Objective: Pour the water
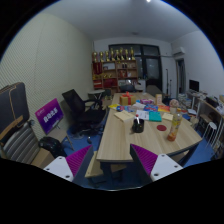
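While I hold well back from the counter, my fingers hang spread with nothing between them, their magenta pads bare. A bottle of amber liquid, tall and slim, stands upright near the wooden counter's far right edge, among clutter; likely the pouring vessel, not yet approached.

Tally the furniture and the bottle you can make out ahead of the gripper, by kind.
Tables: 1
Black office chairs: 1
Shelves with goods: 1
Bottles on the table: 1
Total: 4
Other small things on the table are too small to sort. The gripper hangs before the table, its jaws open with nothing between them.
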